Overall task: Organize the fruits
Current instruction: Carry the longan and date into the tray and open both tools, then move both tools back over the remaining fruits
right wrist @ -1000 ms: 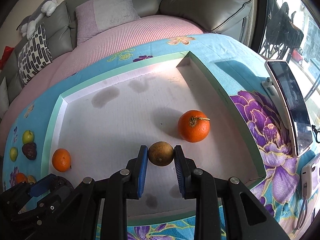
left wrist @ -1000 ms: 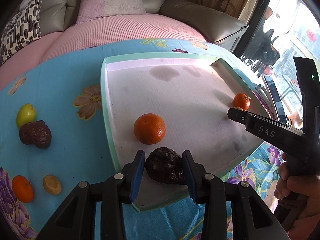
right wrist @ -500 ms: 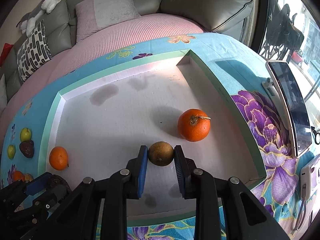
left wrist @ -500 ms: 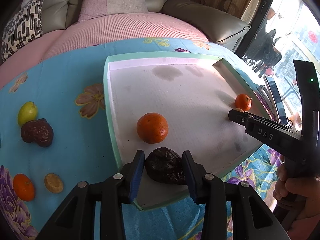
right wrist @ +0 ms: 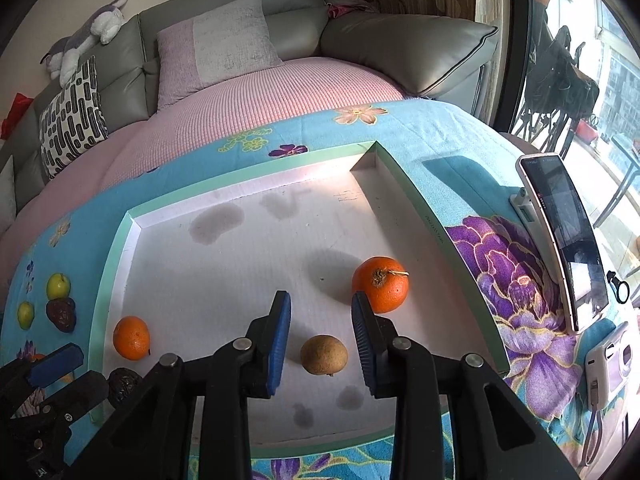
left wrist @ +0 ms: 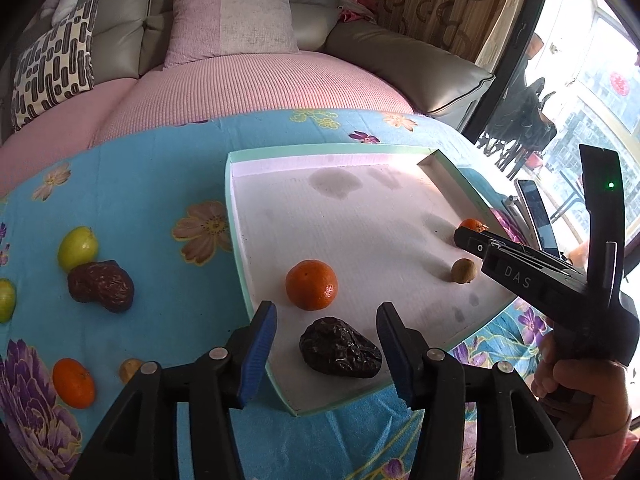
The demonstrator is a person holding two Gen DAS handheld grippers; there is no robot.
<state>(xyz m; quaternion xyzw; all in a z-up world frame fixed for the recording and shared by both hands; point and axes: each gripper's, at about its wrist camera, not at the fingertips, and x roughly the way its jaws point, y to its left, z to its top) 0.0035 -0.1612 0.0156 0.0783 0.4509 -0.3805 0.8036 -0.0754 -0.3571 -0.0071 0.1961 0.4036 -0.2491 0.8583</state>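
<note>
Change: both grippers, clamped on fruit half a second earlier, now stand spread, each piece released onto the tray floor.
Left gripper (left wrist: 326, 344): jaws wide apart, holding nothing; the wrinkled dark date (left wrist: 339, 347) lies between the blue pads, touching neither, long axis running 10 to 4 o'clock.
Right gripper (right wrist: 320, 332): likewise parted and empty; the round brown longan (right wrist: 323, 354) sits free between its pads.
Tray (left wrist: 234, 216): green-rimmed, white-floored, on the floral counter; it holds the date, the longan, an orange (left wrist: 311, 290) just past the date at 11 o'clock, and a stemmed orange (right wrist: 381, 284) at 1 o'clock of the longan.
Outside: at 9 o'clock of the left gripper, a second date (left wrist: 101, 286), green fruit (left wrist: 77, 243), a small orange (left wrist: 73, 382) wait on the cloth.
Judgement: the left gripper is nearer those; retreat likely comes first.
</note>
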